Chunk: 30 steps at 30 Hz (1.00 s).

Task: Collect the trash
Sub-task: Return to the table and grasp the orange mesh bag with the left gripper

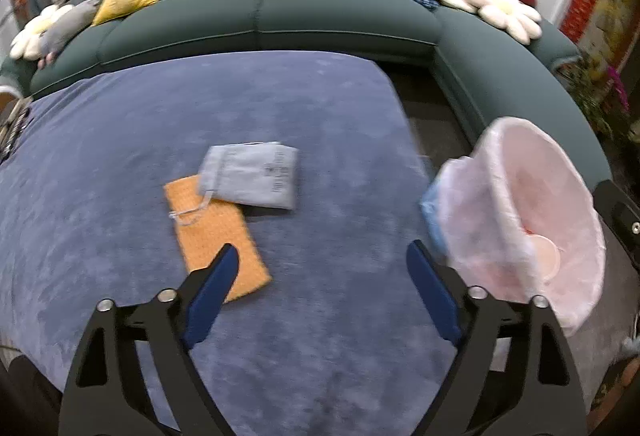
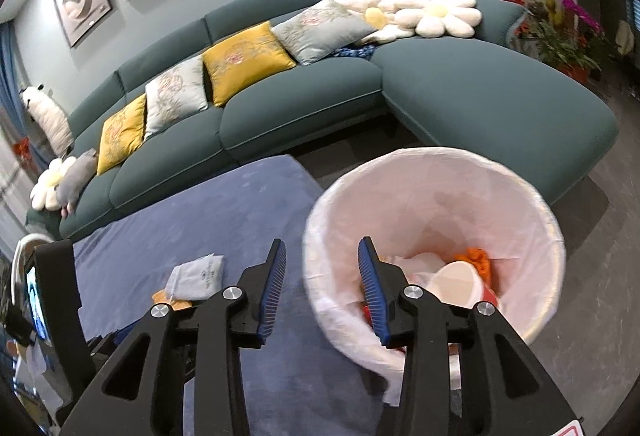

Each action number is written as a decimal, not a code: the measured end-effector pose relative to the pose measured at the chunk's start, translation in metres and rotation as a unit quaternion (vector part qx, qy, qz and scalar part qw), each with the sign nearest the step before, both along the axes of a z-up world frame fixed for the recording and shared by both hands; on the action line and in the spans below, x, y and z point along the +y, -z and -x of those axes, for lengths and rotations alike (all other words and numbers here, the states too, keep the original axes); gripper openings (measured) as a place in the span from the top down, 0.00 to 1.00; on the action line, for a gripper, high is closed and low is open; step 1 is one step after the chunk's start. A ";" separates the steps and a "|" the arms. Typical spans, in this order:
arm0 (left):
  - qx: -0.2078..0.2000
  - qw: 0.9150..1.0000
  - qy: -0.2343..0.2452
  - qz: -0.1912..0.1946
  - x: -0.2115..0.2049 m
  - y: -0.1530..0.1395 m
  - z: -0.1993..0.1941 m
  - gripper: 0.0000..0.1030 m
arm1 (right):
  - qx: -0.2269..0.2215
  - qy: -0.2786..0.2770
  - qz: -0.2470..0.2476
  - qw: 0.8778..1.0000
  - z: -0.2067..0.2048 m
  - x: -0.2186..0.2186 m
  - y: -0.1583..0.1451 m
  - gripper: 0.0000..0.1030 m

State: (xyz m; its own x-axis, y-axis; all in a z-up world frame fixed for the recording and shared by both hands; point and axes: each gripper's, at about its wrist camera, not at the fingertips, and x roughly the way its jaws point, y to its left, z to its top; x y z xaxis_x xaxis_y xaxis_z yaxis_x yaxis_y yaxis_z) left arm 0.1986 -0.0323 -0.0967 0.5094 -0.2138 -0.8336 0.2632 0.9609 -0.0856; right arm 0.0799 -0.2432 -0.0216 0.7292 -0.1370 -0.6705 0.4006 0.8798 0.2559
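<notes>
A grey drawstring pouch [image 1: 256, 176] lies on the blue cloth, overlapping an orange flat packet [image 1: 216, 232]. My left gripper [image 1: 322, 256] is open and empty, just above the cloth, its left finger over the packet's near end. A bin with a white liner [image 1: 532, 220] stands at the right; it also shows in the right wrist view [image 2: 436, 220], holding a white cup [image 2: 452, 282] and orange scraps [image 2: 478, 260]. My right gripper [image 2: 322, 258] is open and empty, its right finger over the bin's near rim. The pouch [image 2: 198, 274] lies to its left.
A blue cloth covers the table [image 1: 120, 196]. A teal sectional sofa [image 2: 320, 108] with cushions and plush toys runs behind. The dark floor gap [image 1: 432, 108] lies between table and sofa. The left gripper's body [image 2: 52, 300] shows at the far left.
</notes>
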 end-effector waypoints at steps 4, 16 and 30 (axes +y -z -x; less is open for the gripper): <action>0.008 1.000 -0.028 -0.007 0.018 0.012 -0.009 0.15 | 0.005 -0.017 0.002 1.000 -0.012 0.015 0.004 0.59; 0.068 0.993 -0.093 -0.008 0.056 0.064 -0.043 0.14 | 0.038 -0.081 0.001 0.996 -0.063 0.067 0.031 0.58; 0.085 0.992 -0.089 -0.022 0.072 0.088 -0.072 0.75 | 0.088 -0.124 -0.008 0.988 -0.120 0.097 0.076 0.58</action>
